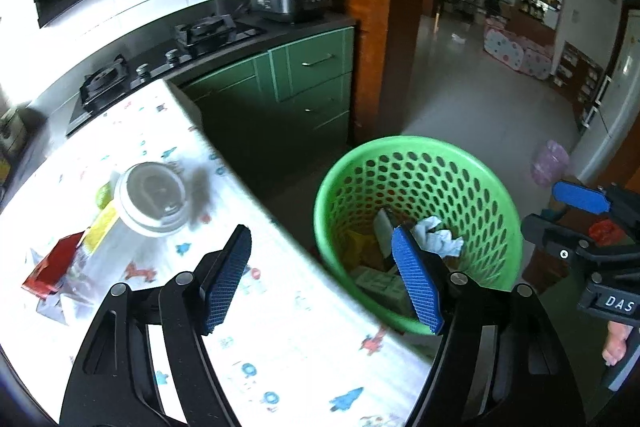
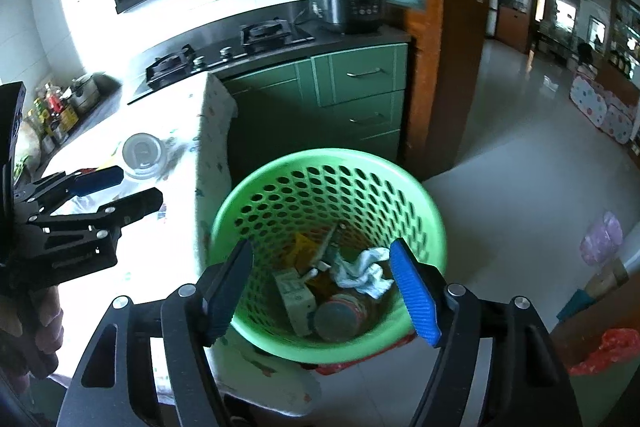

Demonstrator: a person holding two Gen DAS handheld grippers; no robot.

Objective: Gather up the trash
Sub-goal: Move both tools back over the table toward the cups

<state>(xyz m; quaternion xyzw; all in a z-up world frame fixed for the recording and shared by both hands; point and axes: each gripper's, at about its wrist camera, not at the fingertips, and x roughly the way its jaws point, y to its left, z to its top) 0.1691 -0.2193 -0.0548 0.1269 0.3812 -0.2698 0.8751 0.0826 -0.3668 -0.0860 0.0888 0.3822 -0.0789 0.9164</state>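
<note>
The right gripper (image 2: 322,295) hangs over the green basket (image 2: 432,223) with its jaws apart and nothing between them. The left gripper (image 1: 320,277) straddles the table edge (image 1: 280,227), jaws also apart and empty, one finger over the tablecloth (image 1: 280,347), the other over the basket rim. The basket stands on the floor, close against the table's right side, with open tiled floor (image 1: 460,99) beyond it to the far right. Inside lie a crumpled tissue (image 2: 364,273), a small carton (image 2: 294,293), a round lid (image 2: 340,315) and yellow wrappers (image 2: 300,247). On the table remain a lidded cup (image 1: 152,197) and a red packet (image 1: 50,267), left of the left gripper.
</note>
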